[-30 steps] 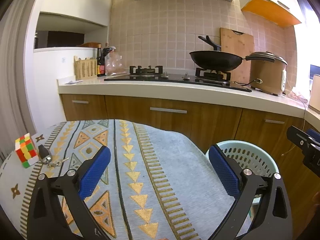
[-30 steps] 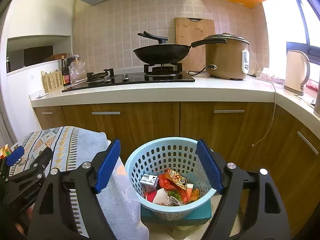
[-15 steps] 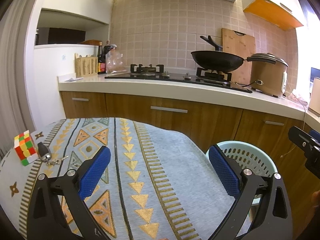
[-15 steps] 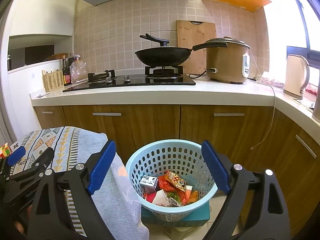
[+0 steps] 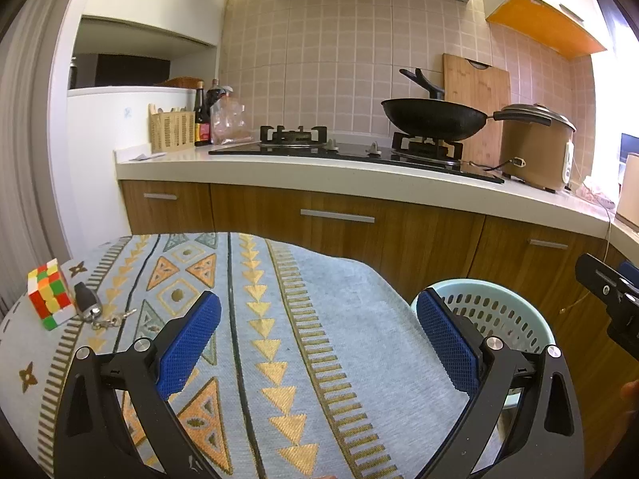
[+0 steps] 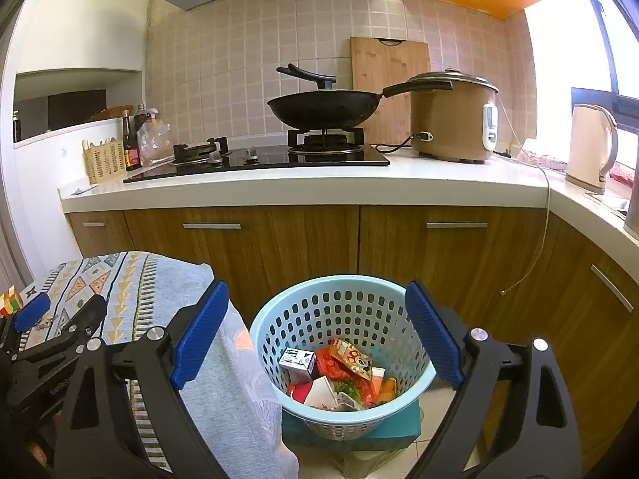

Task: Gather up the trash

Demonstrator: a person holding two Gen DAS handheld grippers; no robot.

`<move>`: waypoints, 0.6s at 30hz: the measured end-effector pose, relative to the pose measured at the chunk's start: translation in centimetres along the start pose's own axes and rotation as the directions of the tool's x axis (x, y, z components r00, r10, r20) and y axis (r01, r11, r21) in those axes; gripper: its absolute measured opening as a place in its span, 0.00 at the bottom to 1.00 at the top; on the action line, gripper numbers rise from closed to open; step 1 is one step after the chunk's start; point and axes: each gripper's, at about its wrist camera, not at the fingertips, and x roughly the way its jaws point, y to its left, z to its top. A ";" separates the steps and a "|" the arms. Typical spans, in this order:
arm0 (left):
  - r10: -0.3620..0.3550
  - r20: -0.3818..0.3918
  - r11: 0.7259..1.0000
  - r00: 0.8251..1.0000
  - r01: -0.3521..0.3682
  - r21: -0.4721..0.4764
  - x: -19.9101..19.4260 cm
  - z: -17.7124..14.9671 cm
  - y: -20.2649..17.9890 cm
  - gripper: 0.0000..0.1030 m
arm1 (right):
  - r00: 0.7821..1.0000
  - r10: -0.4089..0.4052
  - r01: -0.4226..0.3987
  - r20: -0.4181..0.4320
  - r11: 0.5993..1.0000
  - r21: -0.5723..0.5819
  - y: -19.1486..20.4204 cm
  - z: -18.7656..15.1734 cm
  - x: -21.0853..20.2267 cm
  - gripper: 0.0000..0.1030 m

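Observation:
A light blue perforated basket (image 6: 319, 315) stands on the floor beside the table and holds several pieces of trash (image 6: 339, 371): a small carton, red and orange wrappers, white paper. My right gripper (image 6: 315, 287) hangs over the basket, open, with nothing between its blue pads. My left gripper (image 5: 317, 299) is over the patterned tablecloth (image 5: 279, 303), also open and with nothing in it. In the left wrist view the basket (image 5: 491, 307) shows past the table's right edge. No trash shows on the cloth.
A colour cube (image 5: 50, 299) and a key fob with keys (image 5: 92, 309) lie at the cloth's left edge. Behind runs a kitchen counter (image 6: 319, 187) with a wok (image 6: 323, 109), rice cooker (image 6: 451, 119) and kettle (image 6: 591, 147). Wooden cupboard doors stand close behind the basket.
The right gripper's jaws have spread wider over the basket. The left gripper and the things on the table have not moved.

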 end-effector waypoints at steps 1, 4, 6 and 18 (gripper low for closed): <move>0.000 -0.002 1.000 1.000 0.000 -0.001 0.0 -0.1 0.0 0.93 | 1.000 0.000 0.000 -0.001 1.000 0.002 0.0 0.0 0.0 0.83; -0.002 -0.009 1.000 1.000 0.002 -0.002 0.2 -0.2 0.1 0.93 | 1.000 -0.001 0.001 -0.005 1.000 0.007 -0.1 -0.1 0.1 0.83; -0.002 -0.011 1.000 1.000 0.002 -0.001 0.2 -0.2 0.1 0.93 | 1.000 0.001 0.000 -0.007 1.000 0.009 -0.1 0.0 0.1 0.83; 0.013 -0.001 1.000 1.000 -0.013 0.017 0.2 -0.3 0.1 0.93 | 1.000 -0.009 0.009 -0.015 1.000 0.012 -0.1 0.0 0.2 0.83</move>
